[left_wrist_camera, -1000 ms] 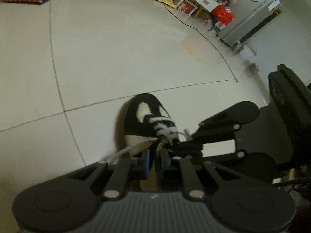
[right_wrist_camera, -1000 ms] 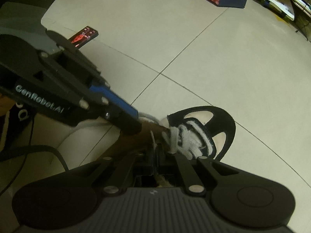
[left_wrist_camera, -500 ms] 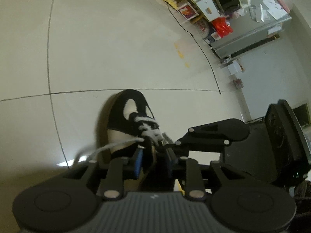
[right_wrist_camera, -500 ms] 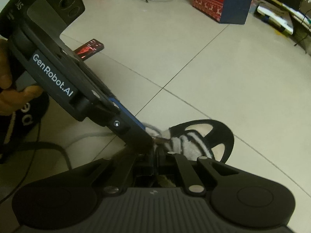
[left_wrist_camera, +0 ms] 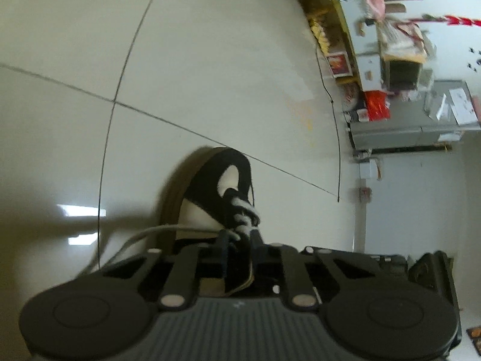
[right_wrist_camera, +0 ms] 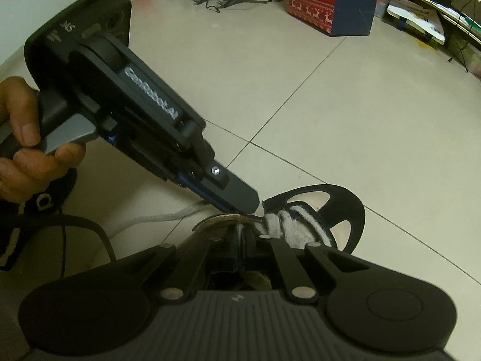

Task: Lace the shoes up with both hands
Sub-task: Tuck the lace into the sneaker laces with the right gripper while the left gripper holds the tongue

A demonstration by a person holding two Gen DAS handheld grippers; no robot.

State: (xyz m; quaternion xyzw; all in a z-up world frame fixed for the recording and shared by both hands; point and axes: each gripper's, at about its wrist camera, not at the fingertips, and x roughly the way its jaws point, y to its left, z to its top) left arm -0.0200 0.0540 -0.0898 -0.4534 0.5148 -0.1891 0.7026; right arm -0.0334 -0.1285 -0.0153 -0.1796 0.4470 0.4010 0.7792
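The left gripper [left_wrist_camera: 239, 242] is closing its jaws around the white woven lace [left_wrist_camera: 141, 234] of the black-and-cream suede shoe [left_wrist_camera: 216, 186]; the right gripper [right_wrist_camera: 240, 240] pinches another lace strand

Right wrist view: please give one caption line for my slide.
Left claw closing at the white lace of a black-and-white shoe; right claw shut.

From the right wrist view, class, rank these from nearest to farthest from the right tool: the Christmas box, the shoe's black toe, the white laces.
1. White laces, just ahead of the right tool.
2. Black toe, beyond, slightly right.
3. Christmas box, far across the floor, top.
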